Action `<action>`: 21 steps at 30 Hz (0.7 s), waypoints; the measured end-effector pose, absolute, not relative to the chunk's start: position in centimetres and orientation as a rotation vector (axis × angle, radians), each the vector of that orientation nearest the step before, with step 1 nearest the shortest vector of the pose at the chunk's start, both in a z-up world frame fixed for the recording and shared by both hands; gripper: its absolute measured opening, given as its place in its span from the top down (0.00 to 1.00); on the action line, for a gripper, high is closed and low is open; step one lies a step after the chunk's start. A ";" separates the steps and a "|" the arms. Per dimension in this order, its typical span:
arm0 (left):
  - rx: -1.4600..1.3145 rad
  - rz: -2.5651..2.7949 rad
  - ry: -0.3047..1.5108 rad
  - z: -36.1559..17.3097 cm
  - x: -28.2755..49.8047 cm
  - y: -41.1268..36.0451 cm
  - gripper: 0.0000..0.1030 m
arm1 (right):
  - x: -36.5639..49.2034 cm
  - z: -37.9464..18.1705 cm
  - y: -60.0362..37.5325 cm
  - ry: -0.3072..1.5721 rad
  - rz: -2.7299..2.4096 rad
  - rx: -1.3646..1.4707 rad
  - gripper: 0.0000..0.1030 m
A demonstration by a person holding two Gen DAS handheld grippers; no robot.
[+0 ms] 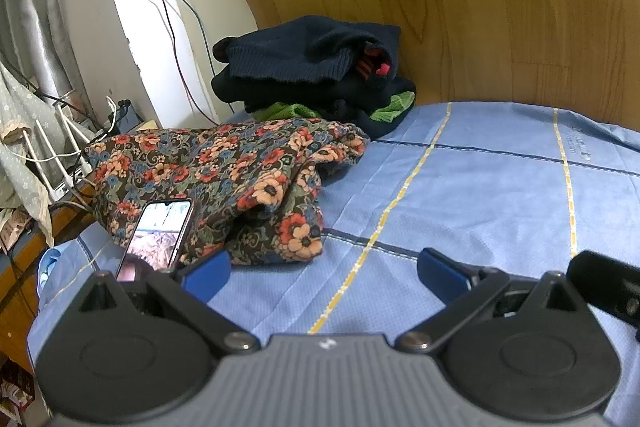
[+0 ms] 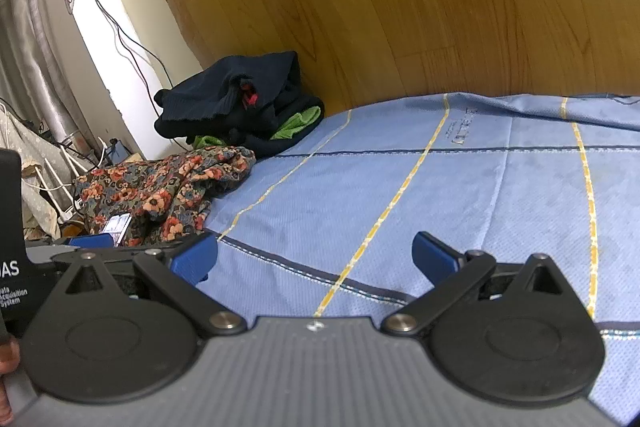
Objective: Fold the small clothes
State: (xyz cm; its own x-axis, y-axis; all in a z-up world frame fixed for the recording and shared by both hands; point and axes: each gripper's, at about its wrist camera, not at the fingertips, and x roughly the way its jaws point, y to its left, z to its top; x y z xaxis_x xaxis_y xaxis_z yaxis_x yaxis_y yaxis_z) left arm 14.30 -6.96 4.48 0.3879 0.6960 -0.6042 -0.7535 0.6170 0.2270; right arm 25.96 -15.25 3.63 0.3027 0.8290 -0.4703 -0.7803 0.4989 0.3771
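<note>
Flowery cloth (image 1: pixel 224 183) lies in a crumpled heap at the far left of the bed (image 1: pixel 480 195), with a phone (image 1: pixel 158 235) on it, so we think it waits to be folded. Dark clothes (image 1: pixel 308 75) sit piled behind it. Our left gripper (image 1: pixel 322 267) and right gripper (image 2: pixel 314 259) hold nothing, fingers spread wide.

Matt woven blue bedsheet (image 1: pixel 480 195), glossy wood-grain wall panel (image 1: pixel 480 7), ribbed knit dark sweater (image 1: pixel 296 59).
</note>
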 end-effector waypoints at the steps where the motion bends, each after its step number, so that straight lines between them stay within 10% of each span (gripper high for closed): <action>1: -0.090 0.924 0.724 4.5 14.3 -7.0 0.00 | 26.0 3.6 -15.2 0.675 1.070 0.080 0.00; 21: -0.106 0.904 0.718 4.8 14.3 -7.0 0.00 | 26.1 3.6 -15.2 0.676 1.072 0.081 0.00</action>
State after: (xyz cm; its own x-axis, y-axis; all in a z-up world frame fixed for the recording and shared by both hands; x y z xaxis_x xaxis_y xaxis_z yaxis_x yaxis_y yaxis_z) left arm 14.33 -7.03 4.77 0.4051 0.6807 -0.6103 -0.7486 0.6302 0.2060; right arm 26.12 -15.22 3.60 0.2993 0.8300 -0.4707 -0.7824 0.4958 0.3769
